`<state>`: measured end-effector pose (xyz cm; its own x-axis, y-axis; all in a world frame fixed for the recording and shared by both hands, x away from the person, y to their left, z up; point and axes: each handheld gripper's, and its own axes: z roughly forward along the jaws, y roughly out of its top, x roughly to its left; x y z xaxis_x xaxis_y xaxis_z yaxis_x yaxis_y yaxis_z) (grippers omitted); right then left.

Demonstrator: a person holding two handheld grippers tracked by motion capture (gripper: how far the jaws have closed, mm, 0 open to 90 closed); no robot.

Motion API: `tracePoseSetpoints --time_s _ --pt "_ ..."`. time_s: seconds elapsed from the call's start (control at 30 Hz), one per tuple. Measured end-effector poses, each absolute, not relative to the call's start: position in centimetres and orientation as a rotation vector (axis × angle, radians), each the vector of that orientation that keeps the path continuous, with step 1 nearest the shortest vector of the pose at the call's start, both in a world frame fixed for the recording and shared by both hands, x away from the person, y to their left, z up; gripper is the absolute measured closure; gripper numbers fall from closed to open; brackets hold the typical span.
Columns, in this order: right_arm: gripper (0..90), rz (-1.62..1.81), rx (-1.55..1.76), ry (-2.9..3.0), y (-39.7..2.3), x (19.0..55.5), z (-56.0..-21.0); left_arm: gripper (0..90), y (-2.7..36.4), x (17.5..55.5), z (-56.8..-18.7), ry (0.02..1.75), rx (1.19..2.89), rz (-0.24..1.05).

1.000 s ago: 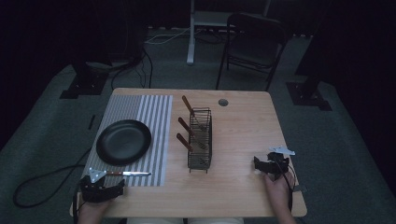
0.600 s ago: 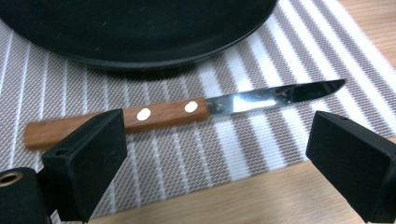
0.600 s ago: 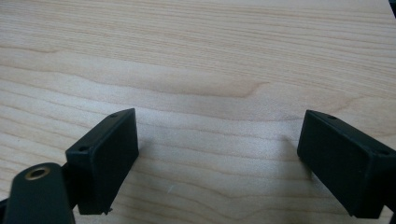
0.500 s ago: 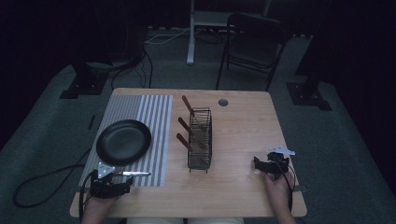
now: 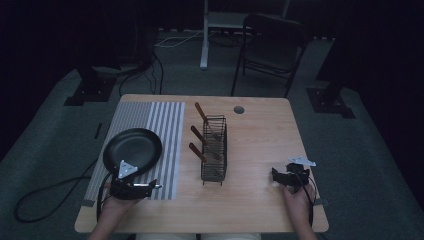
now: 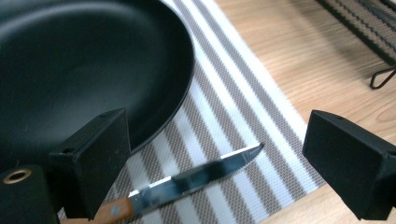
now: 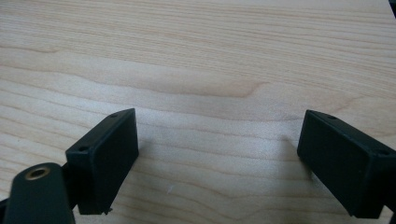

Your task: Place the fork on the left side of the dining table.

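Now our left gripper [image 5: 131, 188] has drawn in nearer at the striped mat's [image 5: 165, 125] near edge, jaws wide apart around the knife [image 6: 187, 179], which lies flat beside the black pan [image 5: 132, 148]. Closing on it looks like our next move toward the wire rack [image 5: 214, 150]. Far right, our right gripper [image 5: 286, 176] rests open on the worktop [image 5: 260, 130].

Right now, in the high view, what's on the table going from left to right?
Left gripper over the striped mat → wire rack → right gripper.
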<state>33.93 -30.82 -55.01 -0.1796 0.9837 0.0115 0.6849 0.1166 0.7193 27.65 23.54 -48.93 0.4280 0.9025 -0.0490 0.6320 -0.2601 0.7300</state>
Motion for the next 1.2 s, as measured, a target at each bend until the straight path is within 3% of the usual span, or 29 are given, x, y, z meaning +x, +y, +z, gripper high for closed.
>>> tracePoseSetpoints --time_s 1.2 --pt "12.1 0.829 1.612 1.924 -30.8 33.9 -55.0 11.1 16.3 34.9 -43.0 1.068 1.975 0.38"
